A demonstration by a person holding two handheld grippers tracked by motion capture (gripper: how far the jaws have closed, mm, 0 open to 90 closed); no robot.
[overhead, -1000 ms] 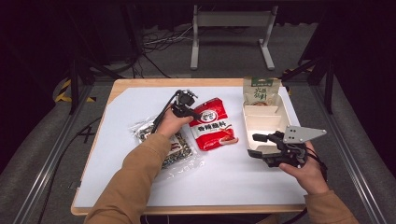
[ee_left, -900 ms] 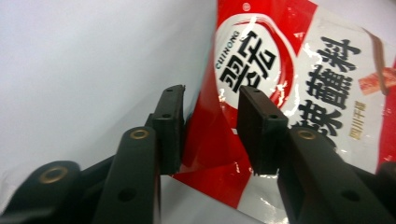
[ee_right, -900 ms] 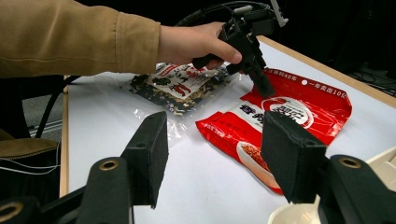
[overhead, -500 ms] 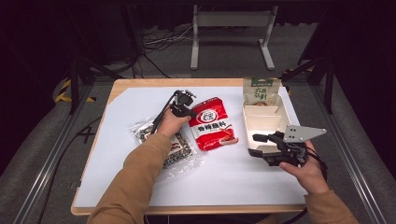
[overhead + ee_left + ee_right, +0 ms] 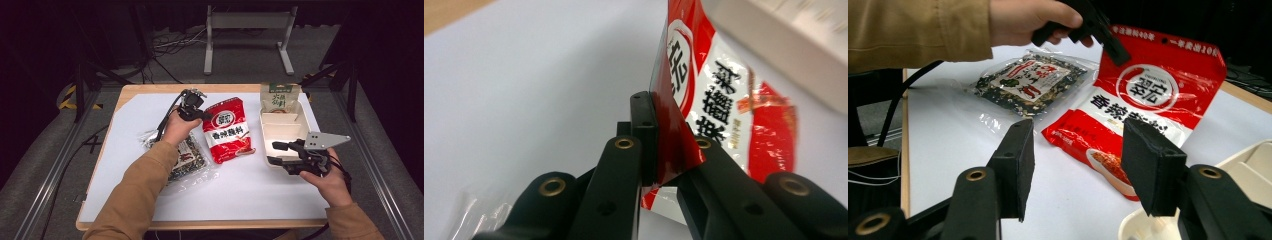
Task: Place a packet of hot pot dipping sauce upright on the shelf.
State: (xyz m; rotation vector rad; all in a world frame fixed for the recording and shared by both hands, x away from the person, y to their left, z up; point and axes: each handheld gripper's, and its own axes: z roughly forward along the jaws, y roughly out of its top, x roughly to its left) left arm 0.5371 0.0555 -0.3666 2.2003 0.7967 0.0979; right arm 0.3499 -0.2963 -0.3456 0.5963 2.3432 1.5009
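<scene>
High view, L to R: clear plastic bag of dark dried mix w/ red-white label [image 5: 186,159] lies flat on the white-topped bench [image 5: 140,120], partly under the person's tan-sleeved left forearm. Just right of it, left gripper [image 5: 202,116] is clenched on the upper left corner of the glossy red-and-white foil snack pouch w/ black lettering [image 5: 228,130]. Left gripper view: its fingers [image 5: 644,135] have just closed, red corner pinched tight betw. them, that edge of the pouch lifted off the bench. Right gripper view: pouch top raised, bottom end resting on the white surface, pouch near centre of bench, betw. the clear bag and the tray.

Right of pouch: white moulded plastic tray w/ compartments [image 5: 282,131], and a green-and-cream paper packet [image 5: 279,96] at the tray's far end, touching it. Right gripper [image 5: 278,153] sits level at the tray's near left corner, pointing left; fingers [image 5: 1015,165] released, nothing betw. them, gap has just narrowed a little. Whether it touches the tray rim, can't tell.
</scene>
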